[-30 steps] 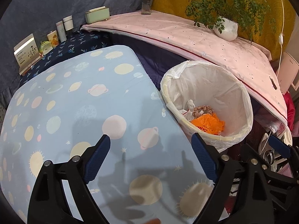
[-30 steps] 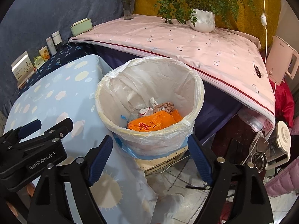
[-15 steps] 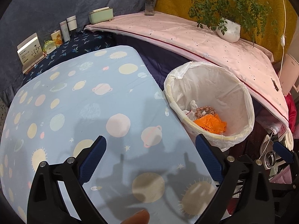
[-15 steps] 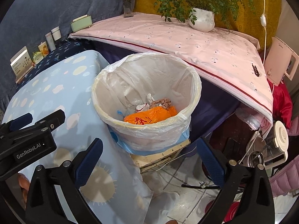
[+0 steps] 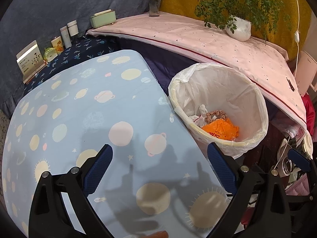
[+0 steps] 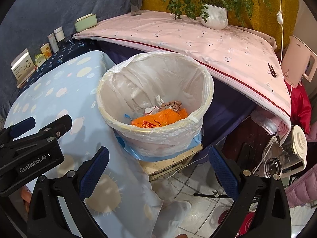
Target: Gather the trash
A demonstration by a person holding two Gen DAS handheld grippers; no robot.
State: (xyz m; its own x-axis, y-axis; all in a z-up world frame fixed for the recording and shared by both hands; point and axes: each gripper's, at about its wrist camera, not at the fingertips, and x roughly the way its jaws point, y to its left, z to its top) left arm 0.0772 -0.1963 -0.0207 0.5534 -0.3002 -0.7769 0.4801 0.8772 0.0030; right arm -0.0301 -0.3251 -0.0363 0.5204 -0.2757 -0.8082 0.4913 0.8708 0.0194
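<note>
A round bin lined with a white plastic bag [image 5: 257,103] [image 6: 206,83] stands beside the planet-print table [image 5: 79,115] [image 6: 59,83]. Inside lie an orange plastic bag [image 5: 221,129] [image 6: 158,120], a brown scrunchie [image 5: 215,115] [image 6: 171,105] and white crumpled paper [image 5: 199,117] [image 6: 151,110]. My left gripper [image 5: 160,170] is open and empty above the table's near right part. My right gripper [image 6: 158,172] is open and empty in front of the bin, above the floor. The left gripper's body [image 6: 29,148] shows at the left of the right wrist view.
A pink-covered shelf [image 5: 198,39] [image 6: 198,39] behind the bin holds a white plant pot [image 5: 238,28] [image 6: 214,18] and a flower vase [image 5: 154,4]. Small boxes and bottles [image 5: 65,35] line the back left. A kettle and jars [image 6: 287,152] with cables sit at the right.
Both grippers have drawn back slightly and stay open. The bin sits a little farther away in both views. Nothing was picked up or dropped.
</note>
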